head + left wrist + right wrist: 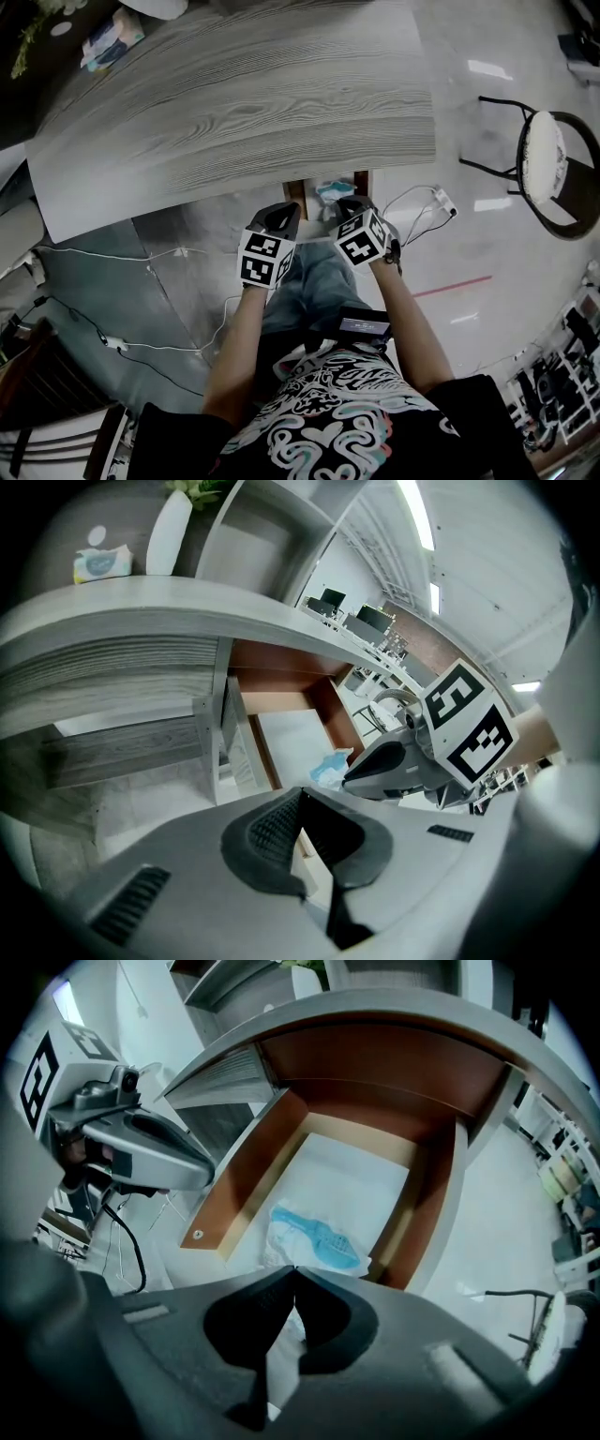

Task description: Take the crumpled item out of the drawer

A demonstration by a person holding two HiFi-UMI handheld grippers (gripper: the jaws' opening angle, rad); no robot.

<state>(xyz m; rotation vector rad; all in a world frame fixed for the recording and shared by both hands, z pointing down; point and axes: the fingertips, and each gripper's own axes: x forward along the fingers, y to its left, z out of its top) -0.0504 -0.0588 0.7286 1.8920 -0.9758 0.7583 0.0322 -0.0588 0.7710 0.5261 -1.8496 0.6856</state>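
Worktop (234, 94): grey wood grain, wide; its front edge overhangs the back part of the drawer
Drawer (239, 1185): pulled out from under the worktop, brown walls, white bottom, open to both tools from above
Item (314, 1241): lies on the drawer's white bottom at the near end, closer to the right-hand wall, clear of the overhang
Item's look: pale blue and white, thin and creased, crumpled into a low heap; one blue part bears a patch of small dots
Left tool (302, 791): jaws closed tip to tip with nothing between them; held above the drawer's front left, apart from the item
Right tool (295, 1267): jaws closed at the tips, empty; tips hang just short of the item, not touching it as far as the right gripper view shows
Tools together: side by side over the drawer's front, close to each other, marker cubes facing up in the head view
Tissue pack (111, 39): on the worktop's far left corner, well apart from the drawer
Vase (169, 532): white, upright, just beside the tissue pack
Chair (553, 159): black frame, pale round seat, on the floor to the right, well apart
Cables (159, 253): white, trailing over the floor left of the person's legs
Power strip (442, 200): white, on the floor right of the drawer
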